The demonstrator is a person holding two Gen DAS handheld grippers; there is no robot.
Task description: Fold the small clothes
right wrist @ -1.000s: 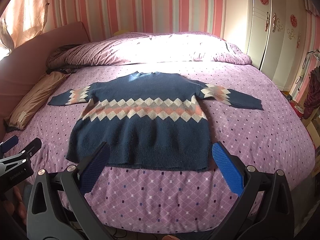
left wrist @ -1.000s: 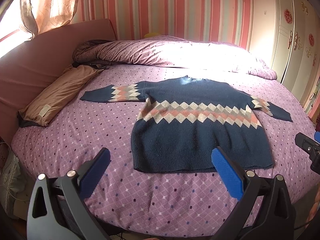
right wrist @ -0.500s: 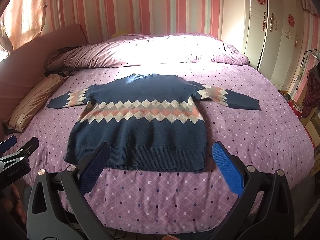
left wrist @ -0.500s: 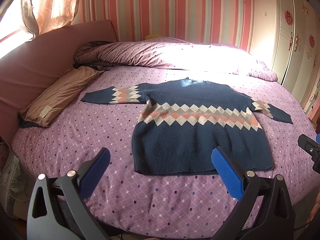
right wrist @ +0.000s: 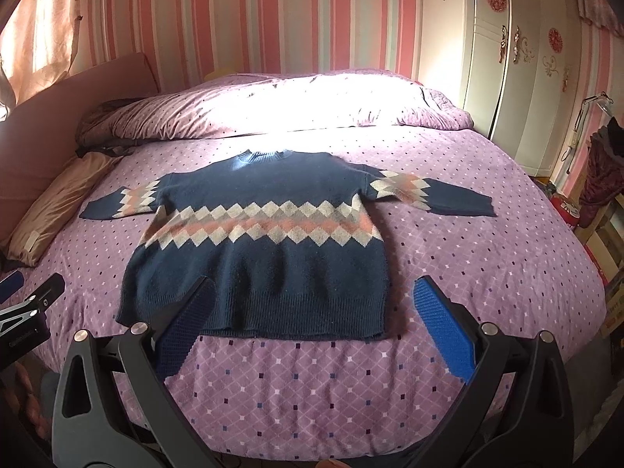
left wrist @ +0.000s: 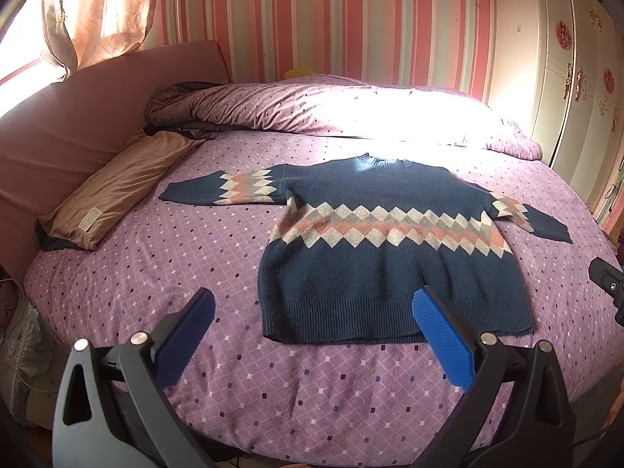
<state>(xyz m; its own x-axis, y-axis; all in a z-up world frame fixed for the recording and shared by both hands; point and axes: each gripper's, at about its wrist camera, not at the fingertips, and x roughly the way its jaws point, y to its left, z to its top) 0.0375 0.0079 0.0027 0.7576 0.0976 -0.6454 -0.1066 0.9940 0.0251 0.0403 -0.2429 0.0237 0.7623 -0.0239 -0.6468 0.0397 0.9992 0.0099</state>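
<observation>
Both tongs, left (left wrist: 312,335) and right (right wrist: 314,331), hang spread and empty near the hem of the sweater (right wrist: 269,249), lying flat on the bed (right wrist: 487,273) at 12 o'clock; soft, floppy knit, probably best pinched at hem corners or cuffs.

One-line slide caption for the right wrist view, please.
Right gripper, jaws open, above the hem of a navy sweater spread flat, sleeves out, on a purple bed.

Both wrist views overlook bed (left wrist: 163,273), sweater (right wrist: 269,257) shared
</observation>
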